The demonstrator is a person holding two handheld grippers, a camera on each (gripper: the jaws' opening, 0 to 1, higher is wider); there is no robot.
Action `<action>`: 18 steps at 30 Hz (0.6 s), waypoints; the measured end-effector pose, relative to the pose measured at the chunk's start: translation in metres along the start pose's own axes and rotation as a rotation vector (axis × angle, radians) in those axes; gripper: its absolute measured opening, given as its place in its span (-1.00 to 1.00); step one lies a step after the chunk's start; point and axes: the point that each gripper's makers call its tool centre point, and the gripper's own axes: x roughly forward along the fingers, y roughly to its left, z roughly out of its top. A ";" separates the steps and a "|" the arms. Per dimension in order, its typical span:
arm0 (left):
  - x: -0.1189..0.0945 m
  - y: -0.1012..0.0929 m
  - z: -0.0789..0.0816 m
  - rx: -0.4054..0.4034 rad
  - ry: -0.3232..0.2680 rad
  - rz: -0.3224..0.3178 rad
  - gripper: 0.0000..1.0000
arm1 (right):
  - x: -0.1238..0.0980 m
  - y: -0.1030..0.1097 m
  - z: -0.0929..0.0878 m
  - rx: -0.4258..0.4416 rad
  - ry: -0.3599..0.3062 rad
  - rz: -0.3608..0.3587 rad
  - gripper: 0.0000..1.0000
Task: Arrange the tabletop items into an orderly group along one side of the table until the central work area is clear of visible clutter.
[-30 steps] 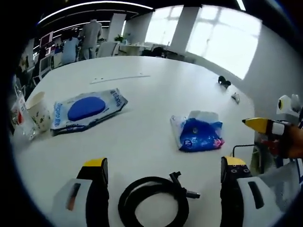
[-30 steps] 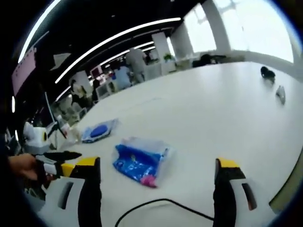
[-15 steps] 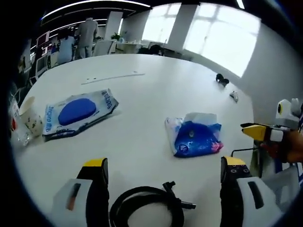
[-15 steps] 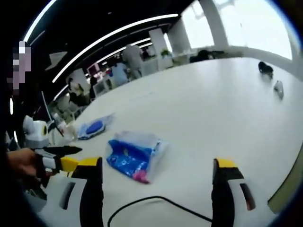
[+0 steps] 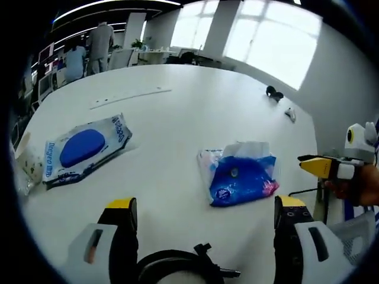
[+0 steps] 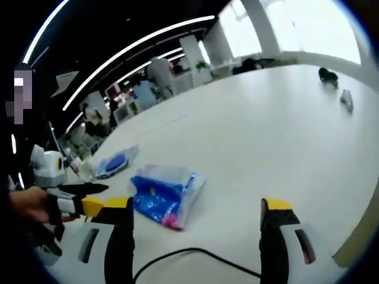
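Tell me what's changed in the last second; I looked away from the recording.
Nothing was grasped or released. Both grippers' cameras shifted, so the coiled cable slid lower in the left view. The blue pouch, wipes pack and open left gripper and right gripper look unchanged.

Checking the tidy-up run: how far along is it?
Done: nothing looks grouped yet. The blue tissue pack lies mid-table, the wet wipes pack off toward the paper cup at one edge, and the coiled black cable near the left gripper.
In hand: nothing; both the left gripper and the right gripper are open and empty.
Left: gather everything along one side.
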 end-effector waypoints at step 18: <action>0.039 -0.020 0.015 0.113 0.048 -0.026 0.78 | 0.023 0.001 0.000 -0.007 -0.016 -0.004 0.21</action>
